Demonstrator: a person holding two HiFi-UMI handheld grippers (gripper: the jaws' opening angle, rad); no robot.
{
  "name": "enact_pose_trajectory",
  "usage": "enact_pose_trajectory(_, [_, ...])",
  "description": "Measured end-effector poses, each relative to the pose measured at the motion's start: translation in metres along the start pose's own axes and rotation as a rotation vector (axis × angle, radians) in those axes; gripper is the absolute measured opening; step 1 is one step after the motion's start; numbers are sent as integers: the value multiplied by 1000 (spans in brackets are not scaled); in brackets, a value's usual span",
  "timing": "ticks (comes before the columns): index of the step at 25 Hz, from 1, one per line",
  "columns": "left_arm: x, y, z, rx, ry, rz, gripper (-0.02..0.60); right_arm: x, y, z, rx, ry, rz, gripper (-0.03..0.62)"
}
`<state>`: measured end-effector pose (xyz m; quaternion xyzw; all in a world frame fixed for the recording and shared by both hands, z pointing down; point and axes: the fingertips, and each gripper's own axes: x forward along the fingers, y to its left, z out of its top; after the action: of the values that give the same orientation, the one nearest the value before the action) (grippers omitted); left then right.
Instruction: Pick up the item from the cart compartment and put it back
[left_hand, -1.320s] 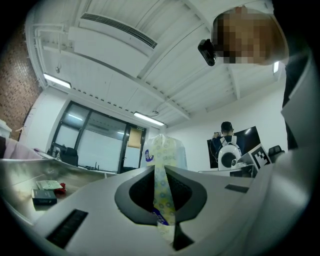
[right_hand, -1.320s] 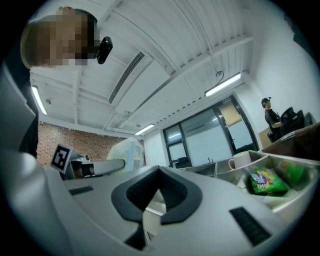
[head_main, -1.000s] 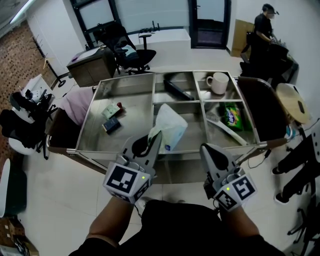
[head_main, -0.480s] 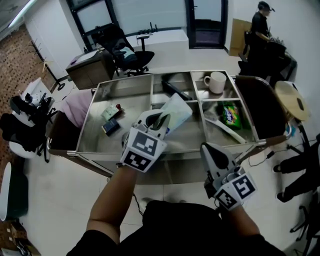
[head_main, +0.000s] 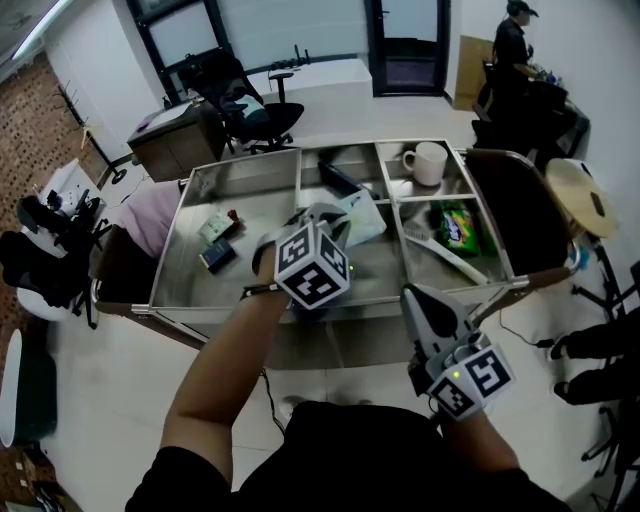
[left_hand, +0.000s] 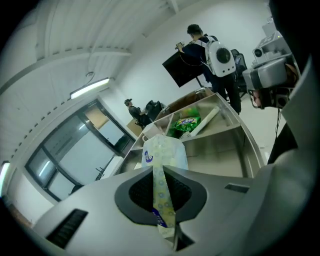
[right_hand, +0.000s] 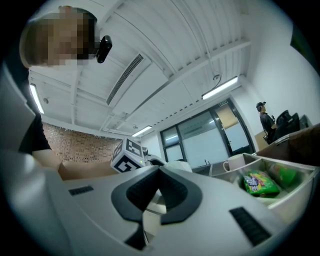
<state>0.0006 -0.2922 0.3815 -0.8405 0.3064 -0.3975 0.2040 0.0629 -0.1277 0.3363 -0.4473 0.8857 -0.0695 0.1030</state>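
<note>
Left gripper (left_hand: 161, 190) has its fingers clenched on the tissue pack (left_hand: 165, 150) edge, dangling it over the cart (head_main: 180, 312) middle compartment. I'd lower it flat before letting go. Right gripper (right_hand: 159, 172) fingers closed, empty.

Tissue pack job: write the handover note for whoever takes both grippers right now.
Left gripper: shut on the tissue pack, pinching its edge.
Right gripper: shut, empty, held in front of the cart.
Pack: hangs over the cart's middle compartment; whether it touches the floor is unclear.
Done: pick-up.
Left to do: lower the pack into that compartment, open the jaws, pull back.
</note>
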Motion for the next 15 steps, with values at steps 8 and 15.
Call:
enact_pose_trajectory(8, [24, -5, 1, 154, 84, -51, 3, -3, -5, 3, 6, 3, -12, 17])
enact_pose_trajectory(15, [36, -16, -7, 211, 120, -110, 3, -2, -10, 2, 10, 6, -22, 17])
